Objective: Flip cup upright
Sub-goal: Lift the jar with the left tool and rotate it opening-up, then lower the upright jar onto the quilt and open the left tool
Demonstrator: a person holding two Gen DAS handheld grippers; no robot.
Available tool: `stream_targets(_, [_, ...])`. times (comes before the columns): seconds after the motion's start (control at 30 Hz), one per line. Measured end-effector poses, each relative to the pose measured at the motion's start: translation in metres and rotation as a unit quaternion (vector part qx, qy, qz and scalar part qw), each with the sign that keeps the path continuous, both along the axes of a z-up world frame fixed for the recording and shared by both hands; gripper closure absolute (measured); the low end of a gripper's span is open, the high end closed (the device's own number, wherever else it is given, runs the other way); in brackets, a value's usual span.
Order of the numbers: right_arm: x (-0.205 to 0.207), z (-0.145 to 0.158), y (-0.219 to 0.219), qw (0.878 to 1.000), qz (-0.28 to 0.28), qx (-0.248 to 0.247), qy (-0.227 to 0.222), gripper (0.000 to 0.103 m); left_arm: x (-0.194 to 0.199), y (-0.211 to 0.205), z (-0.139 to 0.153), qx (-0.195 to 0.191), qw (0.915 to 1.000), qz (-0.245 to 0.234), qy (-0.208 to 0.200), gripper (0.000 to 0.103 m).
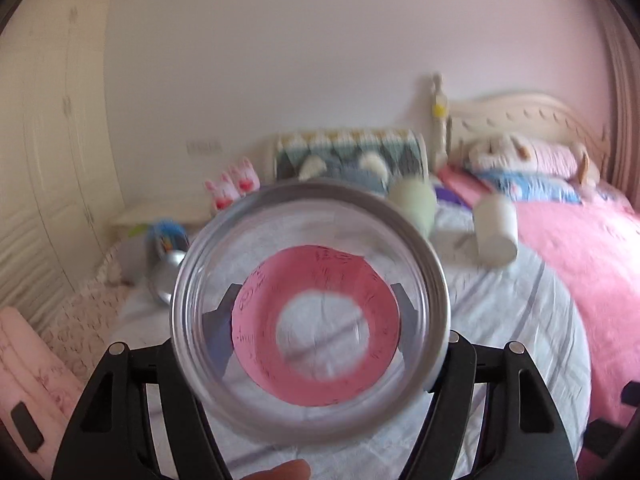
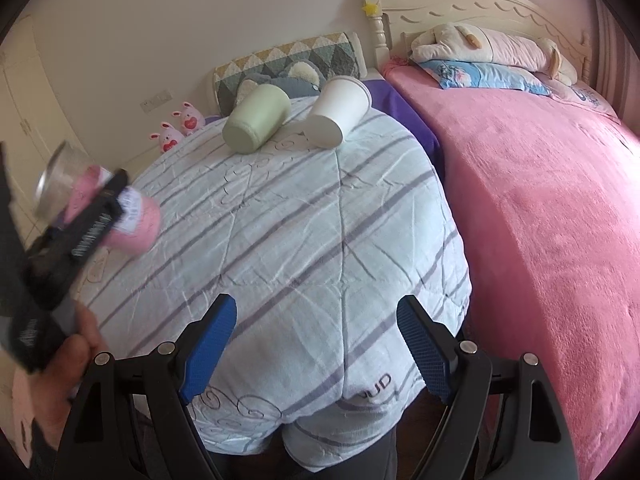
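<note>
Cup (image 1: 310,300), clear-rimmed, pink-based, clamped in left gripper (image 1: 316,320) above striped quilt (image 2: 304,216); right gripper (image 2: 316,352) gapes empty.

Striped quilt (image 2: 320,240), green cup (image 2: 256,122), white cup (image 2: 338,114).

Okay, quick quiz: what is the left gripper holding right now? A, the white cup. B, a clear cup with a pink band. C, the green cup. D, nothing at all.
B: the left gripper is clamped on the clear cup with a pink band, while the green cup and white cup lie tipped on the striped quilt.
</note>
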State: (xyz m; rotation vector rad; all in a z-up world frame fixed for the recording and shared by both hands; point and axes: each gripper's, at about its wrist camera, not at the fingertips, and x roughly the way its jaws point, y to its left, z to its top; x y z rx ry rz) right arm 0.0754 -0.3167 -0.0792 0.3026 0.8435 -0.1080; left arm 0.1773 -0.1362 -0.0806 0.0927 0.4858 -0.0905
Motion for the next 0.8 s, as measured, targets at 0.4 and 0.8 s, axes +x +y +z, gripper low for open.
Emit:
stream_targets(0.4, [0.001,0.006,0.013,1.0,0.009,-0.009,0.0,0.019,-0.006,-0.003,0.012,0.017,0.9989,-0.027,0.034,0.032])
stream_targets(0.8, [0.008,-0.003,0.012,1.0,0.011,0.0,0.01,0.019,0.03,-0.006,0.005,0.009,0.9972,-0.035,0.066,0.032])
